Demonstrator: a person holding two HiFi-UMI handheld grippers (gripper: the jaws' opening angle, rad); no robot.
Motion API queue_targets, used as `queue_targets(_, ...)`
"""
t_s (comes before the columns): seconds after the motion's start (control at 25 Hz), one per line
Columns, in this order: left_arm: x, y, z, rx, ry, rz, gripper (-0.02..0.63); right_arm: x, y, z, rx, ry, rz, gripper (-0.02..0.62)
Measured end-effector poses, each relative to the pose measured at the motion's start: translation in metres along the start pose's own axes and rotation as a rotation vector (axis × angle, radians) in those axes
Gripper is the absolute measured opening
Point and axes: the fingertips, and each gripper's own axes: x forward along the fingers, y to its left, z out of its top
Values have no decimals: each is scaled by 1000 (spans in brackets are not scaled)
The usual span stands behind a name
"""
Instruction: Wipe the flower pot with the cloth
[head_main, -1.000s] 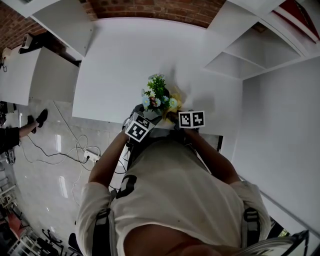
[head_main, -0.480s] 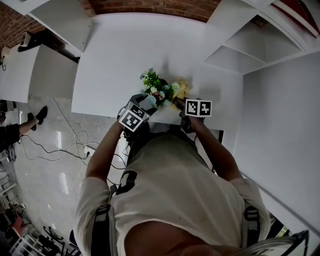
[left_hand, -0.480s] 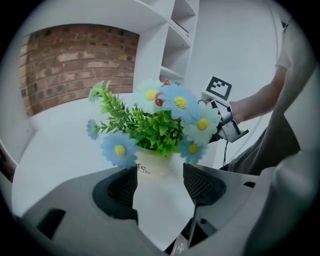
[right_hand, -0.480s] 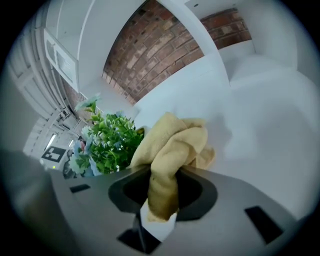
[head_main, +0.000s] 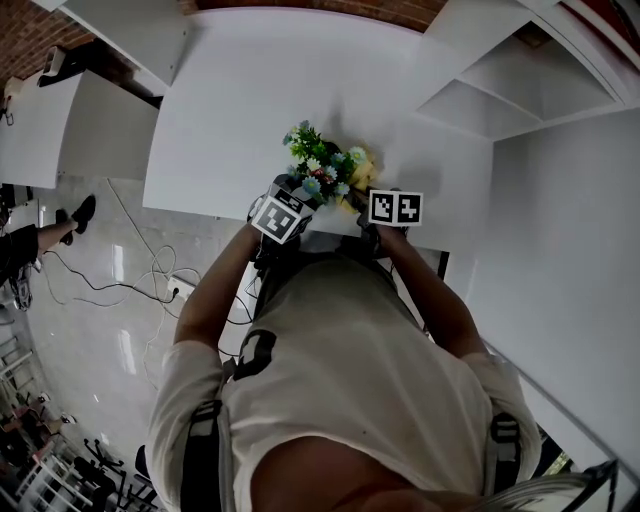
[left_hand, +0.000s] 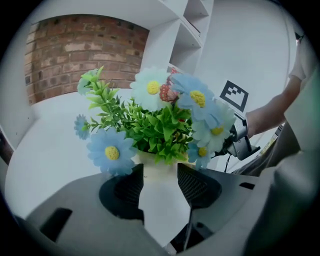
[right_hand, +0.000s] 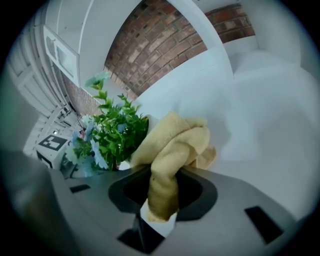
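Change since earlier frames: the left gripper (left_hand: 162, 192) has just been closing its jaws around the flower pot (left_hand: 159, 167). Both hands keep roughly their earlier places beside it.
Left jaws: we read the pads as resting against the pot's two flanks, with the pot filling the gap between them.
Right jaws: the right gripper (right_hand: 161, 192) is clamped on a bunched fold of the yellow cloth (right_hand: 172, 145), whose free end bulges forward past the jaw tips.
Pot location: it is at the near edge of the white table (head_main: 250, 100), directly in front of the person and between the two grippers. We cannot tell whether it stands on the table or is slightly lifted.
Cloth location: it is just beside the pot on the pot's right, under the foliage. We cannot confirm that it touches the pot wall.
Done so far: the cloth is in hand and has been brought up to the pot, and the pot is steadied by the other gripper.
Left to do: we judge that the wiping strokes round the pot wall remain. The frames show no mark or dirt by which to gauge any wiped area.
In the way: the flowers (left_hand: 165, 115) overhang the rim and could snag the cloth. The left jaws cover two flanks, which likely need a changed hold before they can be wiped.
Surroundings: white shelves (head_main: 480, 100) stand to the right, well apart from the pot. A brick wall (left_hand: 80, 55) closes the far end. Cables (head_main: 150, 290) lie on the floor (head_main: 100, 330) to the left, and we judge them irrelevant to the task.
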Motion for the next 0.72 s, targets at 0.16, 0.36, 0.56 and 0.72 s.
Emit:
queue_targets(0.16,8,-21,-5,10,4,-26,230,5,10,-20,-5,43,23,124)
queue_targets(0.36,14,-21,-13,46,-24,-13,230,5,9,-21,-5,35,27,124)
queue_targets(0.56,-11,22,-7,78,-22,40,259,-3,-3,-1,17,-8,10,124)
queue_targets(0.72,-10,32,3,142,7,8,265,-4,-6,12,11,-26,1,124)
